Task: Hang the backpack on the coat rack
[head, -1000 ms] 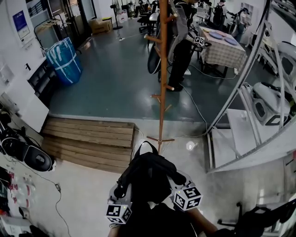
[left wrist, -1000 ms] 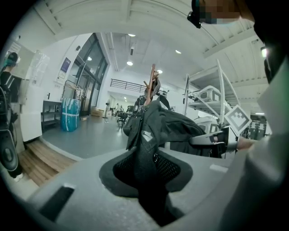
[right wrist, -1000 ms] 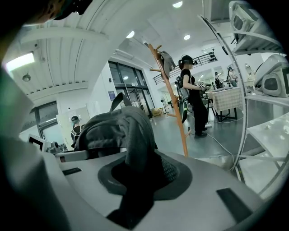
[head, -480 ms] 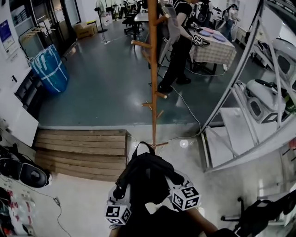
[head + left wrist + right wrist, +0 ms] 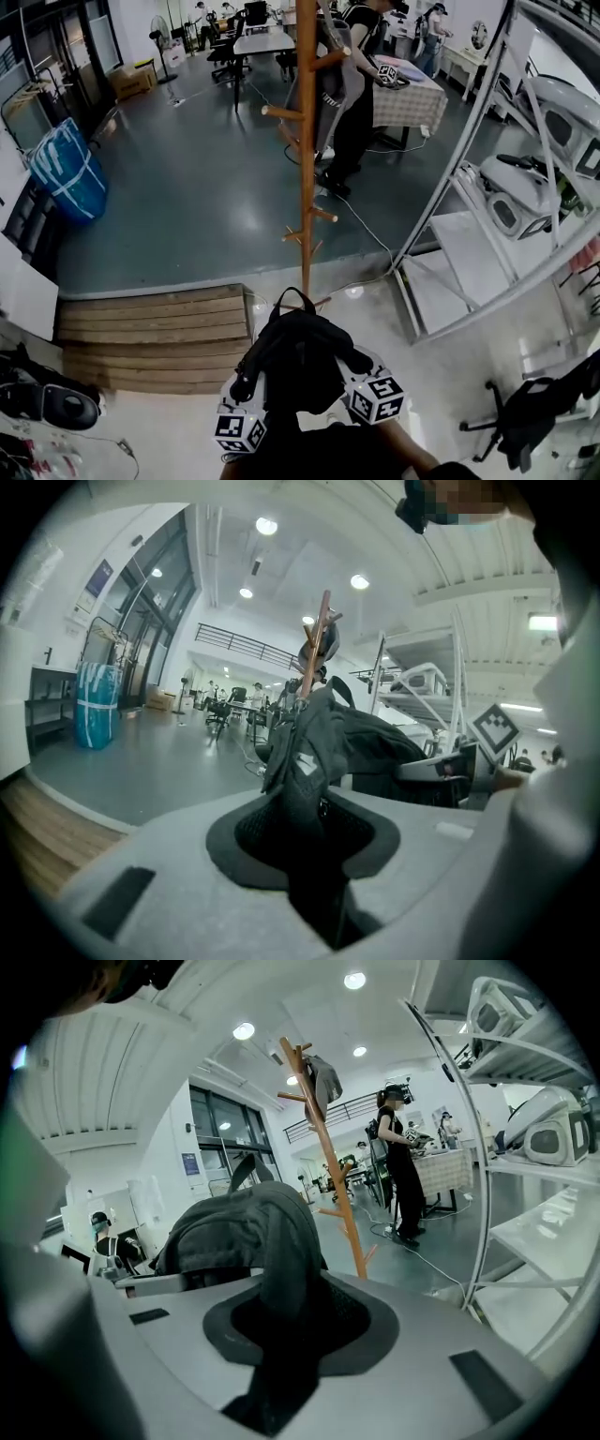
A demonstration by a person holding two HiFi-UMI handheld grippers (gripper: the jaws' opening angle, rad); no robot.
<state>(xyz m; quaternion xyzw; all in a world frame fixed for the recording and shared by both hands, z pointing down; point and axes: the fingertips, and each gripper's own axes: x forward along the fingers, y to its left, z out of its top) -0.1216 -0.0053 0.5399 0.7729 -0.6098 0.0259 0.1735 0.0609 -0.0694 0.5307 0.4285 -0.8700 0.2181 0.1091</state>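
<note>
backpack (image 5: 298, 361) (left gripper (image 5: 314, 850), right gripper (image 5: 281, 1335) abreast)

Wooden platform (image 5: 150, 328) lies on the floor (image 5: 187, 197) at lower left; blue bag (image 5: 67, 178) stands beyond it at far left; person in black (image 5: 354, 131) stands beside checked-cloth table (image 5: 405, 98); metal shelving (image 5: 469, 244) occupies the right.

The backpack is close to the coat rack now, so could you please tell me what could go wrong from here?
The left gripper and right gripper each pinch only a fold of the backpack, so it could slip out while lifted.
The coat rack is a slim pole on small feet, and a push might tip it.
A grey garment already occupies an upper peg.
</note>
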